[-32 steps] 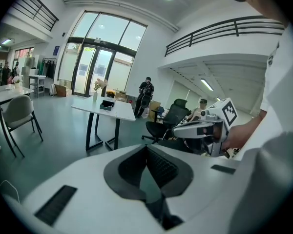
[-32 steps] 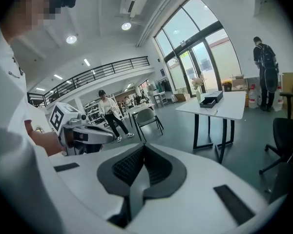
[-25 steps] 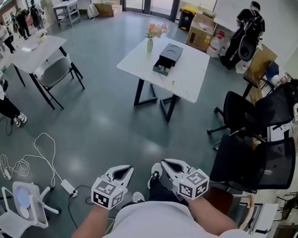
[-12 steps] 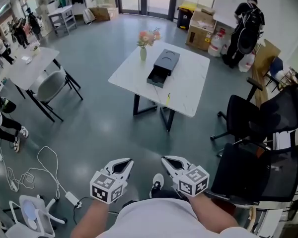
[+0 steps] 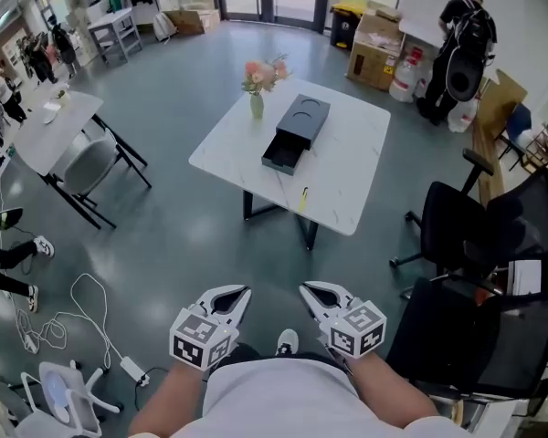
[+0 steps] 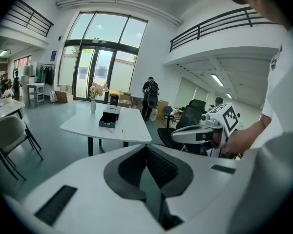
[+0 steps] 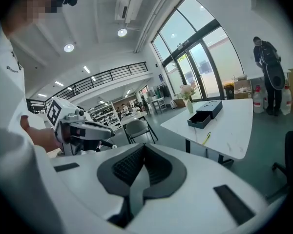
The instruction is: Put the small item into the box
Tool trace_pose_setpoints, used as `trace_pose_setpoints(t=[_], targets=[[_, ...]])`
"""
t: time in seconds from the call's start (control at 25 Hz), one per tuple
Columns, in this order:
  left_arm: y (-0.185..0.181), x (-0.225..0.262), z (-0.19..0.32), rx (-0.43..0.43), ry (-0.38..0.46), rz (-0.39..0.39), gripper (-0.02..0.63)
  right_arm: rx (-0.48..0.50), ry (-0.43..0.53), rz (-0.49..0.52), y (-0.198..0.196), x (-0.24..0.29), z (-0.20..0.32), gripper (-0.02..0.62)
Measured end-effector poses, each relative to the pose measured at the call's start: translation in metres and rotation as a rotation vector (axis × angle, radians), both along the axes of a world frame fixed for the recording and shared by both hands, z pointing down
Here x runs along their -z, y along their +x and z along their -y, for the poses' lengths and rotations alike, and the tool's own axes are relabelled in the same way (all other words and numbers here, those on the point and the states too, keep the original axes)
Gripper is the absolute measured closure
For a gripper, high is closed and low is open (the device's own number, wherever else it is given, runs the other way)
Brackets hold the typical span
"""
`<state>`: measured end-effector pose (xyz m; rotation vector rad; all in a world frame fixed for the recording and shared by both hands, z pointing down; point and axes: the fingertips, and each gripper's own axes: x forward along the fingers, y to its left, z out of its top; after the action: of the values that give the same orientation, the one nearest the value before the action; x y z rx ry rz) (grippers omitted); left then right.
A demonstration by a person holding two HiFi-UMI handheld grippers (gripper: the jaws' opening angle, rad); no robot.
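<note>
While left tool (image 5: 243, 291) and right tool (image 5: 306, 287) both closed, empty, box (image 5: 297, 126) open on table (image 5: 347, 162), small item (image 5: 303, 197) outside.

On the table (image 5: 352, 158), a thin yellow item (image 5: 303, 195) is too small to identify, and the inside of the box's (image 5: 303, 117) open drawer cannot be made out. The left edge cuts a bystander (image 5: 18, 247) to legs and shoes. A chair (image 5: 516, 222) runs off the right edge.

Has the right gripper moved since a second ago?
Yes. The right gripper has advanced toward the white table; the floor gap to the table's near edge has shrunk in the head view.
</note>
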<state>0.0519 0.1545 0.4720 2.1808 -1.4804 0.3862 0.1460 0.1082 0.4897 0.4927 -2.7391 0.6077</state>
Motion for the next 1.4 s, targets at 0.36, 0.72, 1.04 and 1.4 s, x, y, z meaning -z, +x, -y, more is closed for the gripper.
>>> trace_pose_setpoints(t=[0.36, 0.72, 1.04, 1.4], targets=[[-0.015, -0.015, 0.038, -0.009, -0.047, 0.011, 0.594, -0.013, -0.063, -0.009, -0.012, -0.026, 0.032, 0.580], [-0.050, -0.015, 0.100, -0.099, -0.042, 0.006, 0.594, -0.061, -0.058, -0.034, -0.054, -0.027, 0.083, 0.580], [-0.118, -0.009, 0.147, -0.175, -0.036, 0.010, 0.594, -0.106, -0.015, -0.058, -0.124, -0.014, 0.129, 0.580], [-0.189, -0.024, 0.185, -0.264, -0.045, 0.016, 0.594, -0.243, -0.044, -0.085, -0.170, -0.031, 0.164, 0.580]])
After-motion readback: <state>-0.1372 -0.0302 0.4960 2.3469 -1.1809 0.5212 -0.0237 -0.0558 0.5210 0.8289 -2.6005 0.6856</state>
